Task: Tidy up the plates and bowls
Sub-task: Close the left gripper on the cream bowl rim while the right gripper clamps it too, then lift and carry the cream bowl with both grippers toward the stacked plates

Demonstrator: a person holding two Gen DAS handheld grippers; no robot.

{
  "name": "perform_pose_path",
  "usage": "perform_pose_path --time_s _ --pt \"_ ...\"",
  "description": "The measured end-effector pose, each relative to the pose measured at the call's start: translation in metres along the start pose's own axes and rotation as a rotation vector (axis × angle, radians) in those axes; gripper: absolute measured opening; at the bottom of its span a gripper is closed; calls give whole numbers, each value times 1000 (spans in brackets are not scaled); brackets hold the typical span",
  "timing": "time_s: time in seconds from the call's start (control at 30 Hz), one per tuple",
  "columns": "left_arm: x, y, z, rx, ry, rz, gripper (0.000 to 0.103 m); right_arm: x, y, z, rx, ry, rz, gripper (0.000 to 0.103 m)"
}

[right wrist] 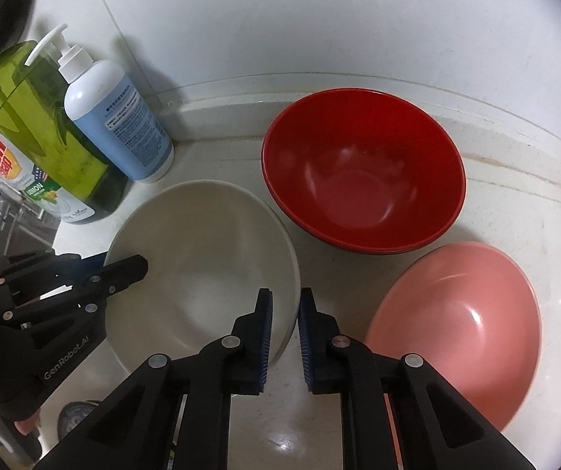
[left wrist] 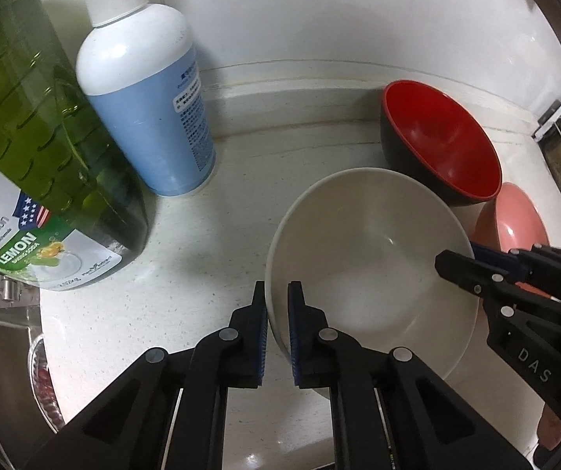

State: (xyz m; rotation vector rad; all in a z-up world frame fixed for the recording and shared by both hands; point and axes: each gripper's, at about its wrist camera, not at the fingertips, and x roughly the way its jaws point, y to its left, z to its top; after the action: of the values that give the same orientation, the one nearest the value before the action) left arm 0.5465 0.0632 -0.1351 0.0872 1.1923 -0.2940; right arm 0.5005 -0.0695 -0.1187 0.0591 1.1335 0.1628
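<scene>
Left wrist view: the left gripper (left wrist: 277, 305) straddles the near-left rim of a round cream-white ceramic bowl (left wrist: 374, 270), one blue-padded finger outside the wall and one inside; the pads sit close against the rim, apparently clamped on it. This bowl stands on the white speckled countertop (left wrist: 202, 274). Behind it and to the right stands a bowl with a black outside and glossy red inside (left wrist: 441, 145), and a shallow pink bowl (left wrist: 515, 219) lies beyond that. A white and blue pump bottle (left wrist: 151, 109) and a green lemon dish-soap bottle (left wrist: 37, 137) stand at the left against the white wall.

In the right wrist view, the right gripper (right wrist: 285, 317) straddles the opposite rim of the cream-white bowl, its pads also close on the rim, seemingly gripping it. The pink bowl sits just right of it.
</scene>
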Motion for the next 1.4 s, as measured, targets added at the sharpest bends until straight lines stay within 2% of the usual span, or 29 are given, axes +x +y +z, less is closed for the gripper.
perform_pose_path --time_s 0.17,0.53,1.0,1.4 --pt "-17 3 -6 -16 -16 -5 11 -4 1 -2 16 -3 13 15" --pt "-68 -11 -28 -20 -64 -26 12 -52 0 -21 35 -55 27 15" --pt "-109 -69 -67 15 -81 -102 12 -119 -28 -76 109 -101 6 15" --pt "-115 -124 -105 46 -47 -152 12 -152 -64 -133 180 -113 -31 15"
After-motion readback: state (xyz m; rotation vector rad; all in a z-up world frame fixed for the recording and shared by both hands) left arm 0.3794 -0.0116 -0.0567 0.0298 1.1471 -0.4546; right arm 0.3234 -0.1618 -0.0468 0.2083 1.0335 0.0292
